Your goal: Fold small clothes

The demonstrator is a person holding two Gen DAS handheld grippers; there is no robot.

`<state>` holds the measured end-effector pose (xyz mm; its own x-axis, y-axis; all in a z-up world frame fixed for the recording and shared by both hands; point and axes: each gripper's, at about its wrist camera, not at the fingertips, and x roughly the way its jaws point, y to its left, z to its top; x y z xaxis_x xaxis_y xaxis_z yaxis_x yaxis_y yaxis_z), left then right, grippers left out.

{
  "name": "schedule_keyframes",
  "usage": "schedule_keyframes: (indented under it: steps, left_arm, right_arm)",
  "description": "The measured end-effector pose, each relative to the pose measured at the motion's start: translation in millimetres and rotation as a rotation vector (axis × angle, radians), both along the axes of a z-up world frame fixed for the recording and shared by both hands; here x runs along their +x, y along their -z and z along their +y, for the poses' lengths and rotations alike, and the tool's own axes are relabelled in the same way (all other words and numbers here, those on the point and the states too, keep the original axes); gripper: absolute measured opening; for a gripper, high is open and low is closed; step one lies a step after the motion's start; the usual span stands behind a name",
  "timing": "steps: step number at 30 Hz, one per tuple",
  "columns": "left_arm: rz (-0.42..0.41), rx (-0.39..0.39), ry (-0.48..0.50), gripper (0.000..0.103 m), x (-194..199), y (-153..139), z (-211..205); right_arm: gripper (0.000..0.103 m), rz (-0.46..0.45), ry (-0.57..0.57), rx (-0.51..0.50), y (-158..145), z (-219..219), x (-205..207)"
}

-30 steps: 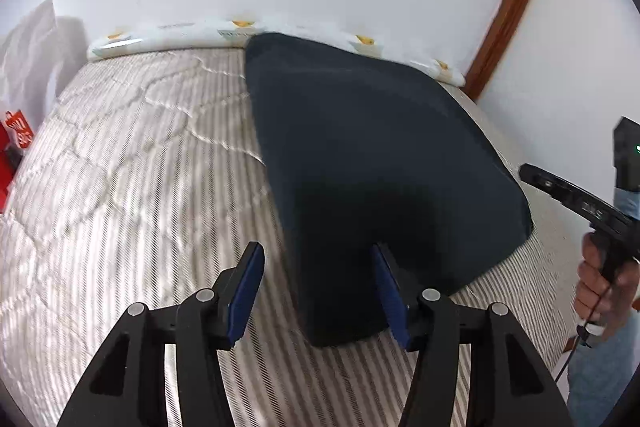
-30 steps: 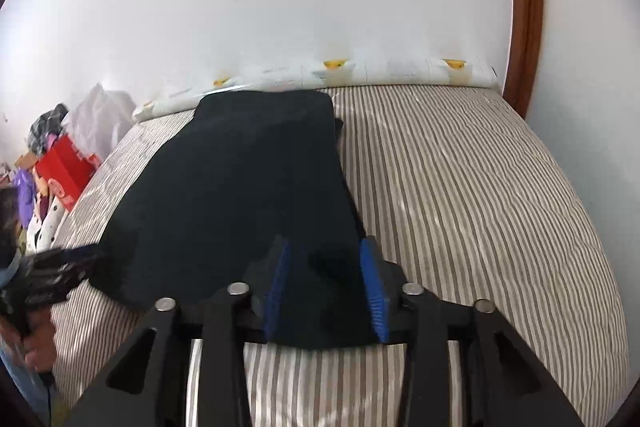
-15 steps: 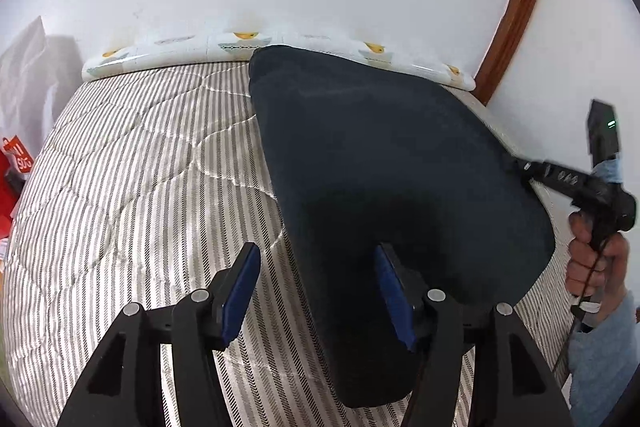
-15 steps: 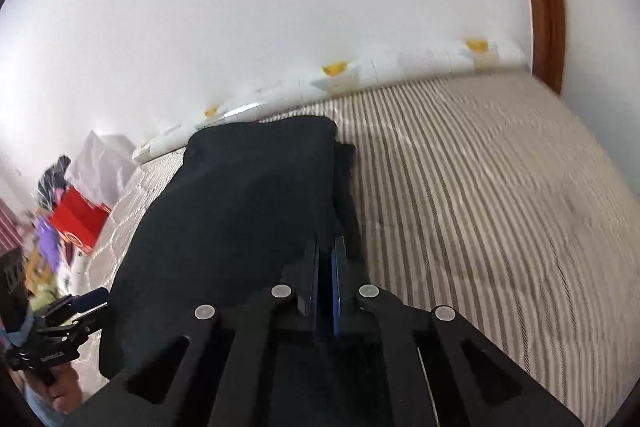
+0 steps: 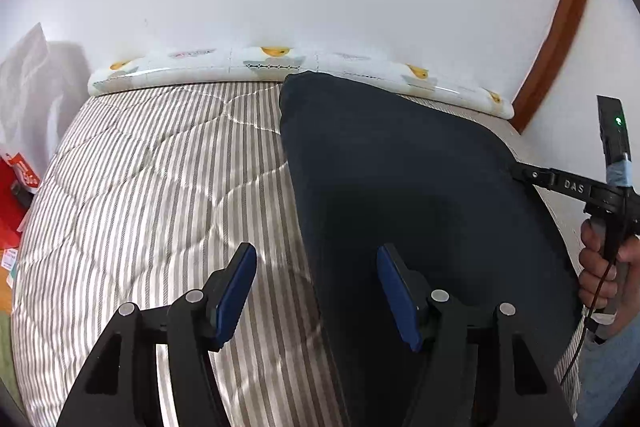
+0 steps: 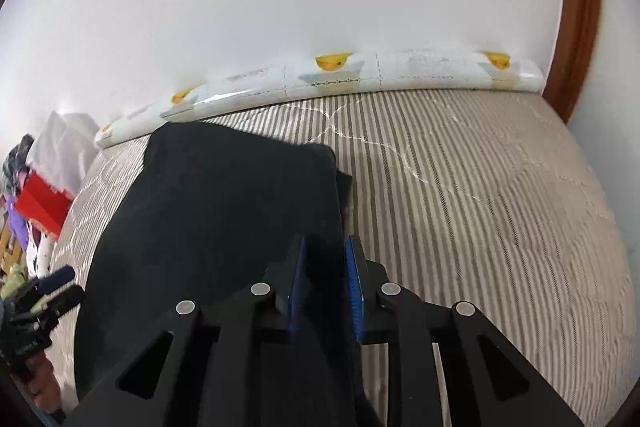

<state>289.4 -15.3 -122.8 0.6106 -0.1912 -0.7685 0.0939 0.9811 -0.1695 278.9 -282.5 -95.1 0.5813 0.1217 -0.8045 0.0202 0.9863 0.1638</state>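
Recording dark garment (image 5: 400, 187) lying flat on striped mattress (image 5: 140, 187), already folded into a long panel. Placing its far end just beside printed pad (image 5: 272, 61) at the wall, and its near end well away from that pad.

Logging left tool (image 5: 316, 267) as released: jaws just been opening a little and standing wide, straddling the garment's long edge at the end away from the pad. One pad hanging over cloth, the other over bare mattress, neither pressing.

Logging right tool (image 6: 325, 255) as released too: jaws just been opening to a narrow gap at the opposite long edge, equally far from the pad. Dark cloth showing in the gap, no pinch visible. Seeing a hand (image 5: 600, 267) gripping its handle.

Judging the cloth soft, light and limp, with a matte, non-slippery surface; nothing fragile. Expecting sag and layer slip if lifted from one point. Recommending a hold at both corners farthest from the pad, catching every layer, then carrying that end toward the pad.

Reading "DAS" lettering (image 5: 574, 187) on the right tool's finger. Spotting a green light (image 5: 619, 121) on the unit above it. Finding the white print on the red bag (image 5: 16, 183), left of the pad, too small to read.
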Motion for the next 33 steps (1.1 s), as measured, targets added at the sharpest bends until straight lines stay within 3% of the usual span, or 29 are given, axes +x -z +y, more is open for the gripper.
schedule_keyframes:
  steps: [8,9,12,15,18,21,25,29,33]
  left_arm:
    - [0.002,-0.026,0.026,0.061,16.3,9.1,-0.9]
    - [0.005,-0.027,0.027,0.061,17.0,10.4,-1.2]
    - [0.011,-0.038,0.029,0.061,16.0,11.1,-1.1]
    - [0.01,-0.028,0.034,0.06,14.3,8.9,-2.6]
    - [0.011,-0.031,0.035,0.06,9.2,5.5,-3.3]
    - [0.005,-0.027,0.032,0.06,-0.2,3.1,-5.6]
    - [0.005,-0.03,0.03,0.06,-13.6,-1.0,-10.7]
    - [-0.006,-0.029,0.04,0.06,-31.9,-7.8,-16.9]
    - [-0.001,-0.028,0.049,0.06,-49.7,-6.4,-19.7]
  right_arm:
    - [0.019,0.035,0.025,0.128,18.6,-8.6,53.9]
    - [0.009,0.026,0.008,0.134,18.7,-7.3,56.6]
    - [0.008,-0.037,-0.017,0.127,14.0,-12.3,51.1]
    - [0.009,-0.031,0.007,0.168,17.8,-21.6,46.0]
    - [0.014,-0.034,0.049,0.111,5.7,-23.3,30.9]
    - [0.027,-0.05,0.023,0.066,-9.2,-21.9,-0.8]
    - [0.036,-0.044,-0.027,0.047,-13.4,-12.4,-46.6]
    - [0.039,-0.017,-0.021,0.047,-1.1,-7.0,-83.4]
    - [0.037,-0.003,0.015,0.133,18.2,-12.4,-104.6]
